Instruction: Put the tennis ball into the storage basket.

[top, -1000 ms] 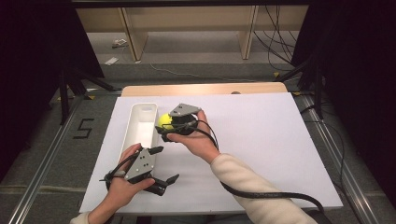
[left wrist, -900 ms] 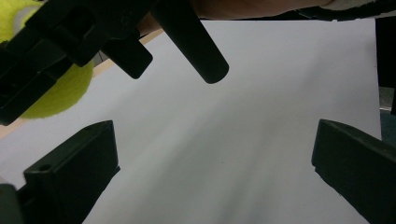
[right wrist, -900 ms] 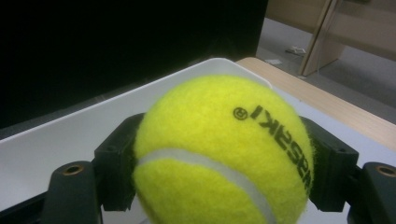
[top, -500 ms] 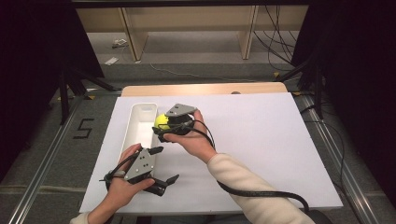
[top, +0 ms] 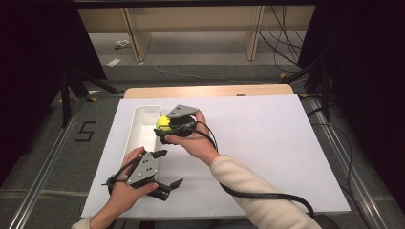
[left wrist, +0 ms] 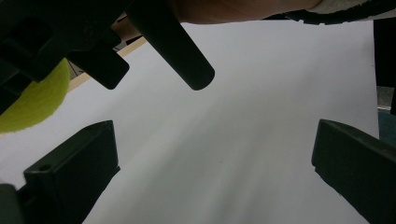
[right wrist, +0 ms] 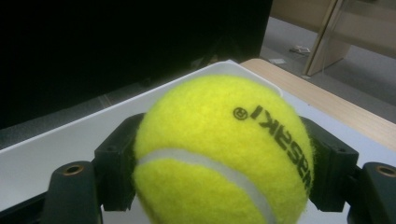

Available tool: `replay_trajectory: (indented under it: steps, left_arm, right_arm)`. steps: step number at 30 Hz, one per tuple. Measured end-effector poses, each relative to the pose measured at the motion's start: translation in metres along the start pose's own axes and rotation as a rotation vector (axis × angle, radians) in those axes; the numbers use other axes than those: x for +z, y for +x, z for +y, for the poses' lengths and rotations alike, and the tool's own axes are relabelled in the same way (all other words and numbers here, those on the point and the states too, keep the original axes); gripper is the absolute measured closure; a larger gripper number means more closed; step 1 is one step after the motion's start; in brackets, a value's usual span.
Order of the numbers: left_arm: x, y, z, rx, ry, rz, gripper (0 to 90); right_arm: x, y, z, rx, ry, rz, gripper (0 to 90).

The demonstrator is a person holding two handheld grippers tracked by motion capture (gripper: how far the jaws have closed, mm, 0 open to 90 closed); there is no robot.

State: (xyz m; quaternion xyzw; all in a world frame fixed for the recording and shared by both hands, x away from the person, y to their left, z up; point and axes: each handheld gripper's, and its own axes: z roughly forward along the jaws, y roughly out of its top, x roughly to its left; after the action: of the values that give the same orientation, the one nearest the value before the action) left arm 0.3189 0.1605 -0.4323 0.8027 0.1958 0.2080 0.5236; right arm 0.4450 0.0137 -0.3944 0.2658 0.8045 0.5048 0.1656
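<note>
Left claw, nearest you at the front of the white surface, sits spread w/ nothing between its jaws; in the left gripper view they stand wide apart over bare white sheet. You hold it low, just beside the near end of the long white tray.

Right claw, farther in, is pinching the yellow tennis ball, one jaw on each side, as the right gripper view shows w/ the ball seated squarely between the pads. From the high view the ball hangs at the tray's right rim, about mid-length, not yet down inside.

Judged step: setting the ball into the tray. To do it well, carry the ball a bit further over the rim so it's centred across the tray's narrow width, then lower until it's close to the tray floor before you let the jaws part. A drop from height will likely bounce the ball out, since the walls look shallow. Keep the wrist level so neither jaw clips the rim. Open slowly & lift straight up; felt can drag on the pads and roll the ball along the tray. Keep the left claw clear, or ready at the near end to steady the tray if it slides.

Beyond the surface: wooden table edge, then floor w/ cables.
</note>
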Motion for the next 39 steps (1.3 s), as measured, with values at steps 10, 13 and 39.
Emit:
replay_trajectory:
  steps: [10,13,39]
  left_arm:
    - [0.0,0.0,0.0,0.0,0.0,0.001,0.0]
    - [0.0,0.0,0.0,-0.001,-0.001,0.001,0.0]
    - [-0.001,0.0,0.001,0.004,-0.002,0.001,0.0]
  right_arm:
    - [0.003,0.003,0.004,-0.009,0.0,0.006,26.6]
    - [0.004,0.003,0.005,-0.011,0.003,0.01,26.6]
    - [0.013,0.008,0.012,-0.019,0.009,0.022,26.6]
